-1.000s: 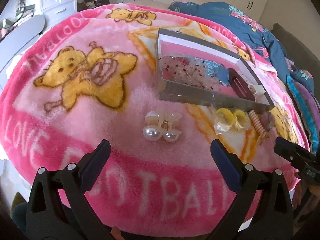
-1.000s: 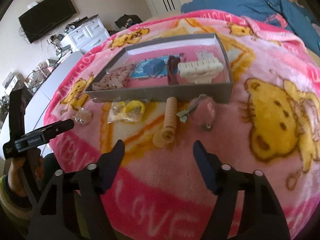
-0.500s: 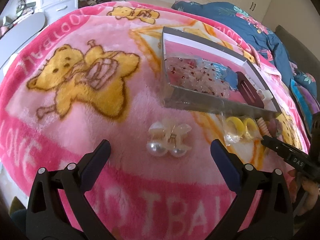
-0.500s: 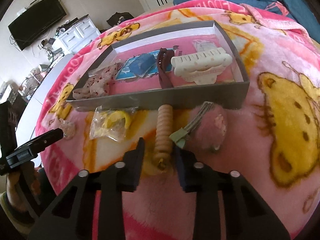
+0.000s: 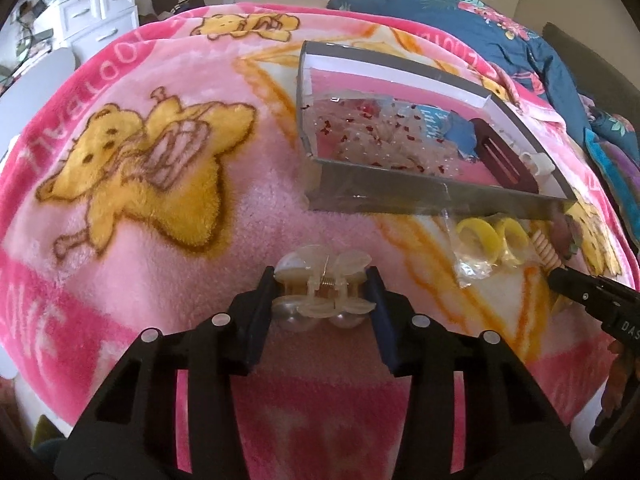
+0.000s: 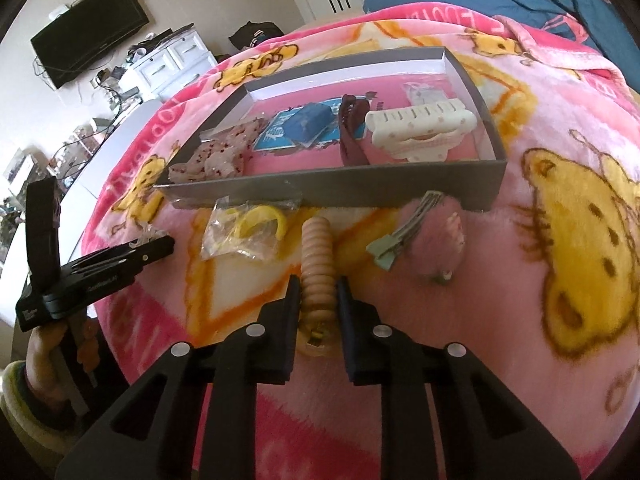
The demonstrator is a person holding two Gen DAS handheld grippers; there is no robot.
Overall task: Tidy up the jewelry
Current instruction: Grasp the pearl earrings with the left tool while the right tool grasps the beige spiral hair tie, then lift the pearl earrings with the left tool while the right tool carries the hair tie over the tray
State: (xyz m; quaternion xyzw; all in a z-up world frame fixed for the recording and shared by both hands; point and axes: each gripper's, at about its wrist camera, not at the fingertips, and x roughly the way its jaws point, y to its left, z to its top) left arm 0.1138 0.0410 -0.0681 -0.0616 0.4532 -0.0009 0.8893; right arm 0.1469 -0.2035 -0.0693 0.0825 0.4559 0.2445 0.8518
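Note:
A grey box [image 5: 384, 196] [image 6: 340, 190] lies on the pink blanket and holds a speckled clear clip [image 6: 216, 156], a blue packet [image 6: 308, 124], a maroon clip [image 6: 352, 132] and a cream claw clip [image 6: 420, 132]. My left gripper [image 5: 322, 294] is shut on a clear pearl claw clip [image 5: 322, 280] resting on the blanket. My right gripper [image 6: 316, 296] is shut on a tan spiral hair tie [image 6: 318, 264], in front of the box. A bag of yellow rings [image 6: 248, 228] [image 5: 488, 240], a green clip [image 6: 404, 236] and a pink piece [image 6: 444, 248] lie beside it.
The pink bear-print blanket [image 5: 140, 160] covers a bed. A blue floral quilt [image 5: 500, 28] is bunched at the far right. White drawers [image 5: 100, 12] and a wall TV [image 6: 88, 36] stand beyond the bed. The other gripper shows at the edge of each view [image 5: 592, 300] [image 6: 100, 272].
Both grippers moved forward and down and closed: the left onto the pearl claw clip, the right onto the tan spiral hair tie. The loose items have not shifted.

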